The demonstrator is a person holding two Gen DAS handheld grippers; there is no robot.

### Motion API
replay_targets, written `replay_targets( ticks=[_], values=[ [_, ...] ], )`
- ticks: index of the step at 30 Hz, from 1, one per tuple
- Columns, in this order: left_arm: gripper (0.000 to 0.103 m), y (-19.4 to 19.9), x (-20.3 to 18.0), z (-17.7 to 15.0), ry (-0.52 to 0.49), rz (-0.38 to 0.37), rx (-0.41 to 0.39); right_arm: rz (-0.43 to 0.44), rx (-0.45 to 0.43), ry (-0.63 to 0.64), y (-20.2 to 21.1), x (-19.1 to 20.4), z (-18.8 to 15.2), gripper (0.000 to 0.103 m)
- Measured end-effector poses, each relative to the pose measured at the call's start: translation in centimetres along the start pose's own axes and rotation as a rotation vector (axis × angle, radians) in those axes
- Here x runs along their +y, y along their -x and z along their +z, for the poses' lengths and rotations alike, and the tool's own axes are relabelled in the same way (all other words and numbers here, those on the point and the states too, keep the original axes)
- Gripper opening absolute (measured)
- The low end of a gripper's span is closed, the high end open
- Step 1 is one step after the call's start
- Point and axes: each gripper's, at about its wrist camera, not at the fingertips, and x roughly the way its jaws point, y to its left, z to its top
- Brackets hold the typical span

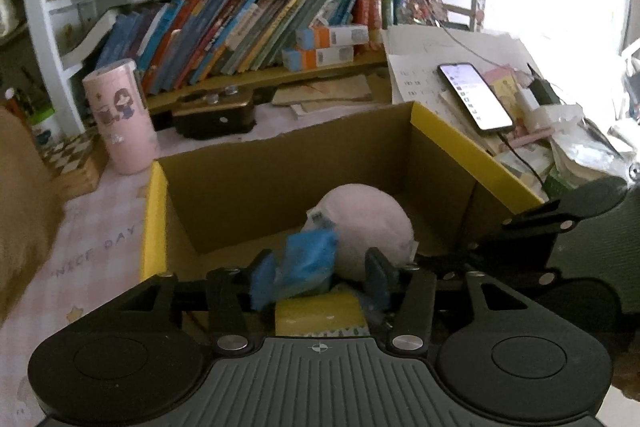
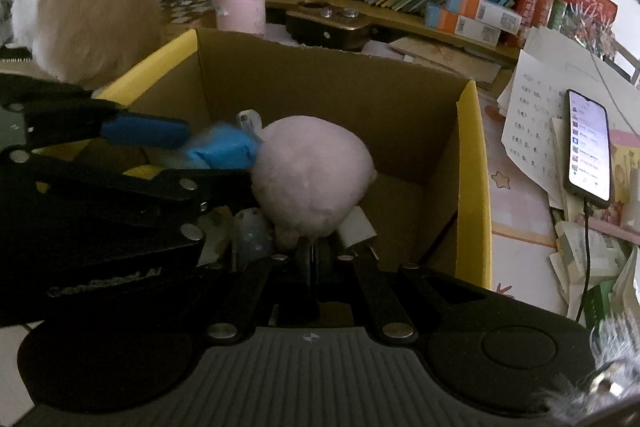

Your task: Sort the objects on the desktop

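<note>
Two grippers work over the open brown cardboard box with yellow flaps (image 1: 448, 135), which serves as the sorting bin. The right gripper (image 2: 314, 253) has its fingers pinched together on the bottom tuft of a round pale-pink plush ball (image 2: 312, 175), holding it just above the box's contents, apparently so it can be lowered in. The left gripper (image 1: 320, 267) stands with its fingers parted; crumpled blue plastic wrap (image 1: 308, 263) lies between them, though whether they grip it cannot be told. Below sits a yellow packet (image 1: 316, 311), already in the box. At eleven o'clock from the box stands a pink cartoon-printed cylinder (image 1: 120, 115); at two o'clock a lit smartphone (image 1: 474, 95) lies charging on papers.
</note>
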Motion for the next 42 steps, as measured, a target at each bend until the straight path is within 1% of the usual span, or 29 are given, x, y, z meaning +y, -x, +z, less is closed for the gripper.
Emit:
replay_targets(
  ticks=[3, 4, 5, 6, 8, 11, 13, 17, 21, 24, 27, 29, 30, 37, 42],
  values=[
    [0.063, 0.9, 0.2, -0.2, 0.019, 0.021, -0.016, 0.006, -0.012, -0.018, 0.5, 0.0, -0.1, 0.010],
    [0.070, 1.3, 0.3, -0.3, 0.025, 0.030, -0.025, 0.008, -0.018, -0.023, 0.6, 0.0, -0.2, 0.014],
    [0.075, 1.7, 0.4, -0.3, 0.030, 0.042, -0.037, 0.007, -0.026, -0.029, 0.8, 0.0, -0.2, 0.019],
    [0.076, 2.1, 0.4, -0.4, 0.031, 0.050, -0.049, 0.009, -0.035, -0.035, 1.1, 0.1, -0.3, 0.021],
    [0.078, 2.9, 0.6, -0.5, 0.034, 0.055, -0.062, 0.017, -0.048, -0.052, 1.6, 0.3, -0.4, 0.031],
    [0.085, 4.2, 1.1, -0.8, 0.046, 0.070, -0.082, 0.019, -0.068, -0.082, 2.3, 0.4, -0.6, 0.035],
    [0.086, 5.0, 1.4, -1.1, 0.052, 0.081, -0.098, 0.018, -0.083, -0.103, 2.8, 0.5, -0.8, 0.039],
    [0.094, 6.6, 2.2, -1.8, 0.069, 0.123, -0.117, 0.001, -0.120, -0.143, 4.1, 0.8, -1.3, 0.044],
    [0.095, 8.3, 2.9, -3.0, 0.078, 0.162, -0.140, -0.030, -0.163, -0.188, 5.5, 1.1, -1.8, 0.048],
    [0.095, 9.7, 3.6, -3.8, 0.096, 0.171, -0.156, -0.061, -0.195, -0.209, 6.6, 1.5, -2.1, 0.050],
    [0.096, 11.1, 4.3, -4.7, 0.118, 0.186, -0.171, -0.092, -0.222, -0.233, 7.7, 2.1, -2.6, 0.055],
    [0.098, 12.0, 4.7, -5.4, 0.139, 0.200, -0.185, -0.110, -0.239, -0.245, 8.5, 2.5, -3.1, 0.059],
    [0.098, 12.6, 5.0, -5.8, 0.151, 0.206, -0.192, -0.118, -0.245, -0.248, 8.8, 2.8, -3.3, 0.060],
    [0.099, 15.0, 6.3, -8.4, 0.193, 0.226, -0.195, -0.148, -0.255, -0.244, 10.5, 5.6, -5.0, 0.066],
    [0.099, 16.8, 7.3, -10.4, 0.215, 0.228, -0.201, -0.162, -0.251, -0.250, 11.4, 8.1, -6.5, 0.067]
  ],
)
